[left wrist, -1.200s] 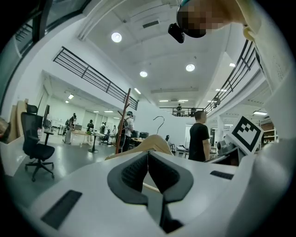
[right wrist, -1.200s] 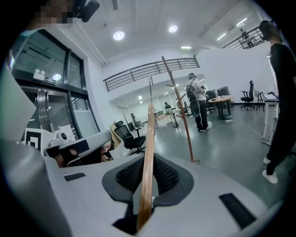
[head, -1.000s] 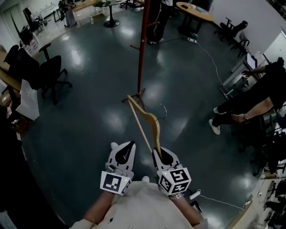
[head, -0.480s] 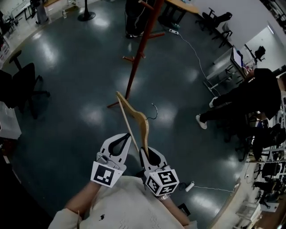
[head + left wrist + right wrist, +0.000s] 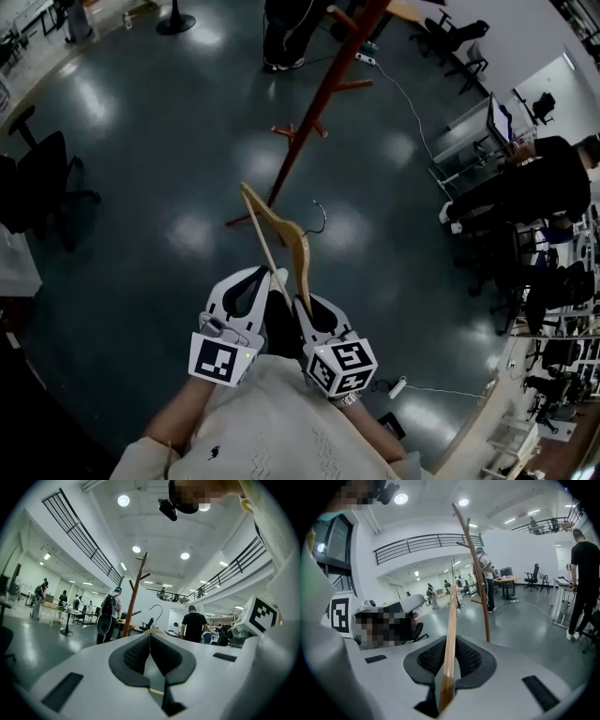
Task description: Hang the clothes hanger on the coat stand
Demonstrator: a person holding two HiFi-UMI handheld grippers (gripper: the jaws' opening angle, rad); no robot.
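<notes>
the right gripper [image 5: 450, 645] has its two jaws shut tight on one arm of a light brown wooden clothes hanger [image 5: 451, 616], and the wood runs up and away from the jaws. the left gripper [image 5: 150, 635] sits just beside it with its jaws pressed together. it holds nothing that can be made out, though a thin bit of wood shows low down between the jaws. in the head view the two grippers are side by side close to the person's body, and the hanger sticks out in front with its thin metal hook [image 5: 320, 212] at the far end, up in the air above the dark shiny floor [image 5: 141, 141]

the tall red-brown wooden coat stand [image 5: 319, 112] with short pegs [image 5: 351, 86] is ahead and apart from the hanger, so nothing hangs on it yet. this looks like the carrying step. the next move probably calls for going closer, lifting the hanger high, turning the hook toward a peg and dropping it over before the jaws let go
</notes>
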